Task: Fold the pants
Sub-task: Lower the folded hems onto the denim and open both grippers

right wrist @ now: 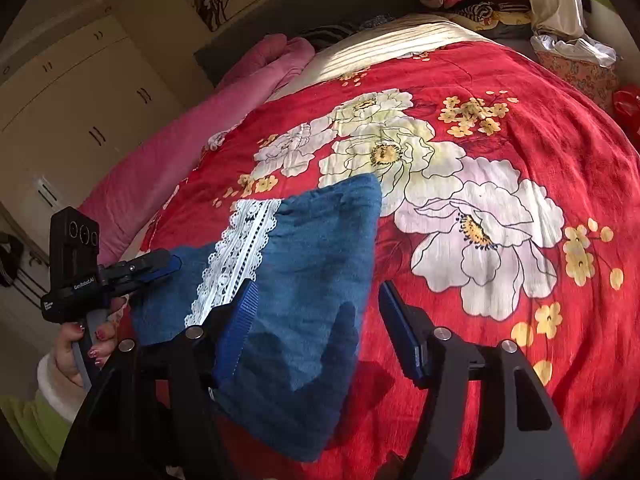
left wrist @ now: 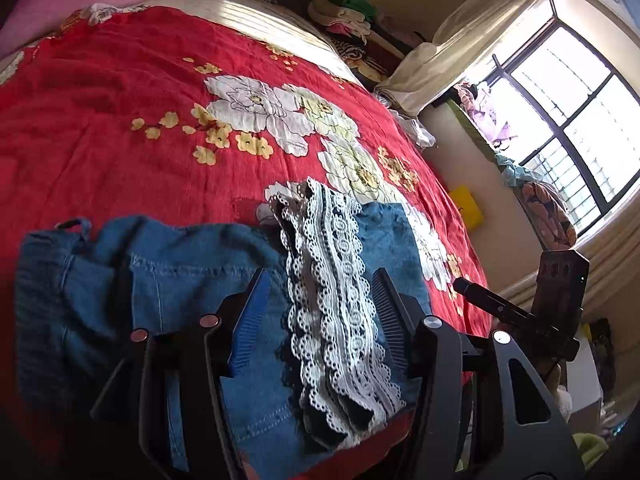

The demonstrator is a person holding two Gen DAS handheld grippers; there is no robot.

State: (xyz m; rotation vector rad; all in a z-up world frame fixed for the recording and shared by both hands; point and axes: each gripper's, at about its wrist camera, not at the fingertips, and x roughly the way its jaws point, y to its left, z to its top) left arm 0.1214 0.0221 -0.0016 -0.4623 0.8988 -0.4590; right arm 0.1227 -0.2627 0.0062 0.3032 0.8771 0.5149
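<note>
Folded blue pants (left wrist: pixel 192 280) with white lace trim (left wrist: pixel 336 288), flat on the red floral bed cover (left wrist: pixel 120 100). Both claws, left (left wrist: pixel 320 300) and right (right wrist: pixel 316 308), spread above, pinching nothing. Beyond: pink blanket (right wrist: pixel 180 148), clothes pile (left wrist: pixel 348 16), window (left wrist: pixel 568 112).

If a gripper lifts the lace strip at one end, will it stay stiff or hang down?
The lace strip already drapes over the jeans, so it would probably hang limp. Its open holes suggest it is light and may snag on the ribbed fingers.
</note>
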